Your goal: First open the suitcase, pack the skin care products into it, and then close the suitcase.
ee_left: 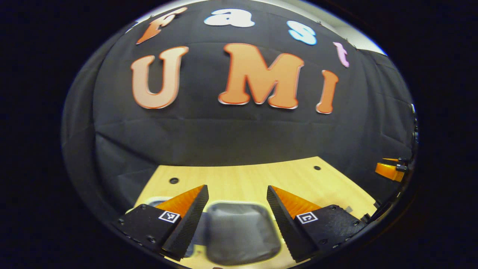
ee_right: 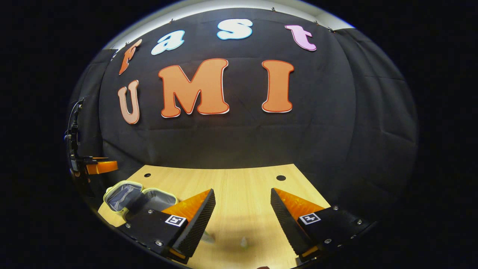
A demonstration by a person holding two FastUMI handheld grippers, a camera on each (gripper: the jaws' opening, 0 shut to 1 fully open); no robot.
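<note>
Left gripper (ee_left: 237, 203): fingers spread wide, nothing held between them; raised over the table, pointing toward the booth's wall.
Suitcase (ee_left: 239, 231): lying open on the wooden table (ee_left: 242, 177), directly below and between the left gripper's fingers; grey fabric lining facing up, pale rim around each half; blurred at the near edge.
Suitcase, right gripper view (ee_right: 123, 196): seen at far left on the table, both halves laid flat side by side, partly hidden behind the left finger of the right gripper.
Right gripper (ee_right: 242, 209): fingers spread wide, holding nothing; above a bare stretch of table, well apart from the suitcase.
Small objects (ee_right: 243, 243): faint, blurred shapes on the table between the right gripper's fingers; identity cannot be told.
Table holes (ee_right: 281, 178): dark round holes near the far edge.
</note>
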